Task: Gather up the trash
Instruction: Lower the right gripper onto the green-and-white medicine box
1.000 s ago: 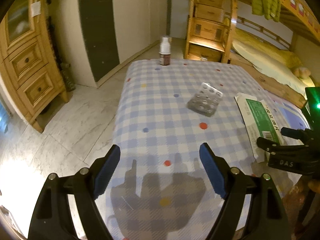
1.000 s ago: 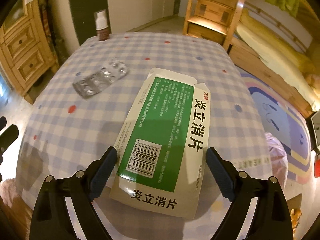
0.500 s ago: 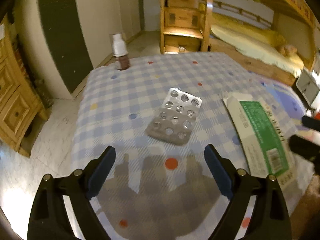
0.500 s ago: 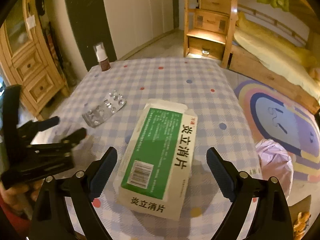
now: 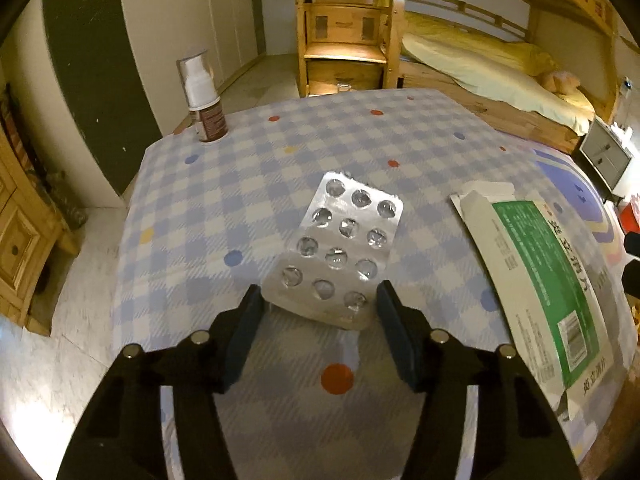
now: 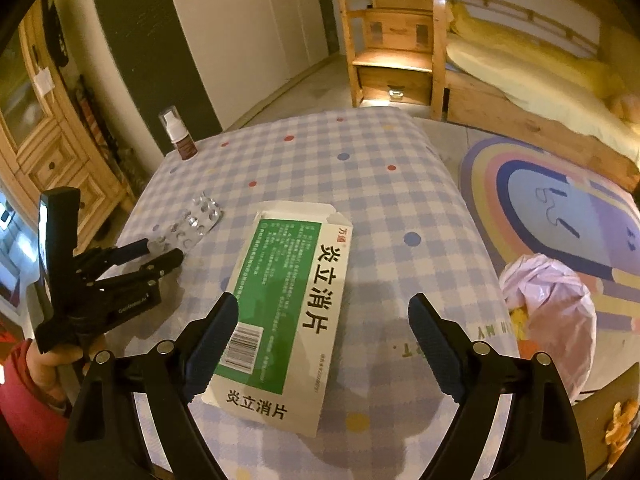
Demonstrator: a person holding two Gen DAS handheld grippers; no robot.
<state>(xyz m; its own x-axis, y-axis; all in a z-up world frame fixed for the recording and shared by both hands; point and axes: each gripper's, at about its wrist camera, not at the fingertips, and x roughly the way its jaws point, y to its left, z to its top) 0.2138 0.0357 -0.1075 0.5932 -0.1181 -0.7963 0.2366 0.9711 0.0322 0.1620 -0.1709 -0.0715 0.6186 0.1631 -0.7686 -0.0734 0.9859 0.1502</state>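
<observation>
1. Two jaws of the left gripper (image 5: 320, 300) have just been closing; the blister (image 5: 340, 248) lies between them, pads beside its near corners, contact unclear.
2. Right gripper (image 6: 324, 336) spread wide, empty, over the box (image 6: 288, 300).
3. The grab looks imminent.
4. Bottle (image 5: 204, 100) at eleven o'clock, well apart; table edge (image 5: 132, 208) at nine.

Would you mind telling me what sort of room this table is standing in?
Most likely a child's bedroom: a wooden bunk bed with stair drawers, and a rainbow rug on the floor.
</observation>
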